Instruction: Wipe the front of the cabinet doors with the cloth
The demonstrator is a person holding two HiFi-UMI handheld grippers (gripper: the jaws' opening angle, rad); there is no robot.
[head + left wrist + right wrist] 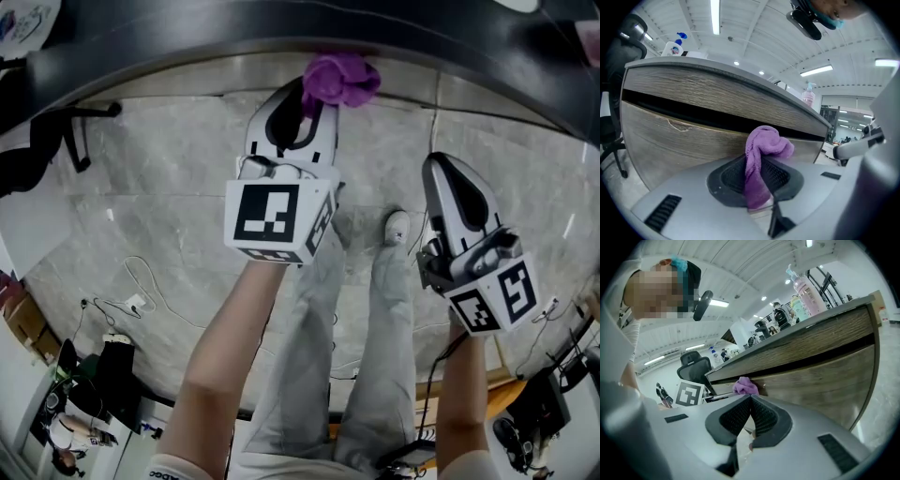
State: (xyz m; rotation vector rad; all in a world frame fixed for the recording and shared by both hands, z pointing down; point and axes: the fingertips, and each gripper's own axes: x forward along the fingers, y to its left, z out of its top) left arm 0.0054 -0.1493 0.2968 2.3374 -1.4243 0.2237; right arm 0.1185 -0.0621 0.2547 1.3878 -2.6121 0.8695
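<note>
1. Floor [159, 197]: pale veined stone tiles, with thin cables lying on them at the left.
2. Cabinet doors [693, 140]: wood-grain fronts. A dark horizontal gap separates them from the band beneath the top. A small chip shows near the upper left edge in the left gripper view.
3. Worktop [717, 70]: a dark-edged slab capping the cabinet, and it carries the bottles listed below.
4. Person's legs [309, 356]: in light grey trousers, seen from above between the two arms. One pale shoe [397, 225] is planted near the cabinet base.
5. Office chair [693, 366]: black with a high back, standing beyond the cabinet's far end.
6. Left claw [314, 98]: white body with a marker cube [277, 220] at the rear. It is raised to the cabinet front and clenched on the cloth.
7. Right claw [441, 164]: the same build, with its own marker cube [497, 295]. Its ribbed pads are pressed together with nothing between them. It sits to the right of the left claw and back from the doors.
8. Pink pump bottle [806, 291]: upright on the worktop.
9. Spray bottle [675, 47]: white with a blue trigger, at the worktop's other end.
10. Cloth [761, 147]: purple terry. Its tail is pinched between the left claw's pads and its bunched end sits at the door's upper edge, apparently touching the wood.
</note>
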